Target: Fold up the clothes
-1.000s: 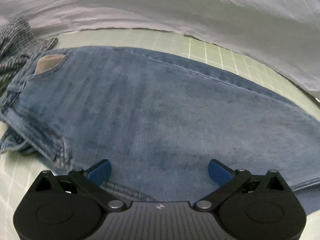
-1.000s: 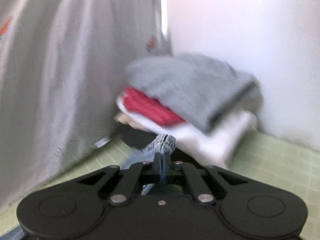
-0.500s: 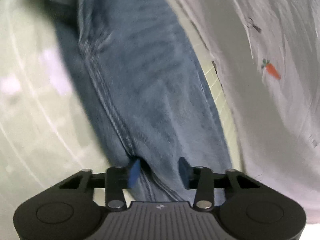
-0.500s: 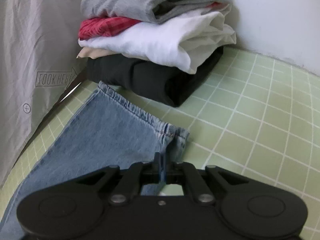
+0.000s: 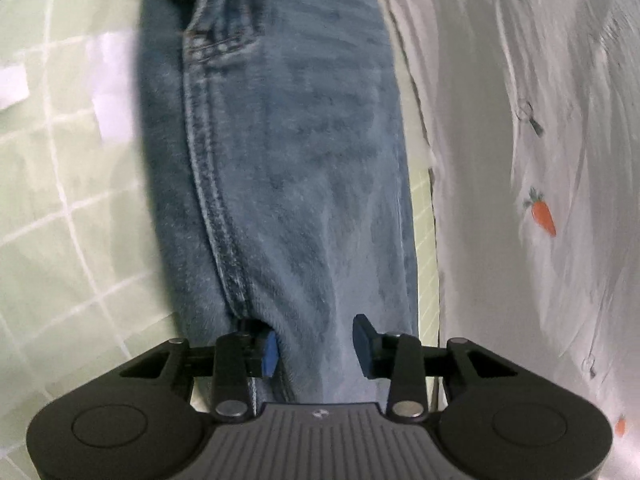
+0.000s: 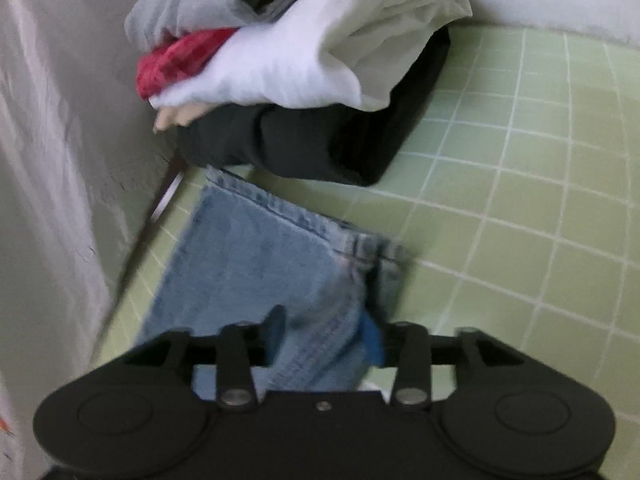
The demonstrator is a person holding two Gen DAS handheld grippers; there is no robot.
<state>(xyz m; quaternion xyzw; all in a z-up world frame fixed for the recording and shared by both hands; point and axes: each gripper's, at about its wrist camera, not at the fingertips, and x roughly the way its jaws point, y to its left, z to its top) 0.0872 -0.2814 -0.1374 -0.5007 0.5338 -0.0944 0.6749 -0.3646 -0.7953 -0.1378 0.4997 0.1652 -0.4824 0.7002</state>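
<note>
Blue jeans lie stretched out on the green grid mat. My left gripper is open, its blue pads either side of a ridge of denim by the side seam, with a gap at the right pad. In the right wrist view the hem end of the jeans leg lies on the mat. My right gripper is open, its fingers astride the denim near the hem.
A white cloth with carrot prints hangs along the right of the jeans and shows at the left of the right wrist view. A stack of folded clothes, grey, red, white and black, stands just beyond the hem.
My left gripper swung to look along the jeans and narrowed around a denim ridge. My right gripper, shut on the hem half a second ago, has opened and the hem lies on the mat.
</note>
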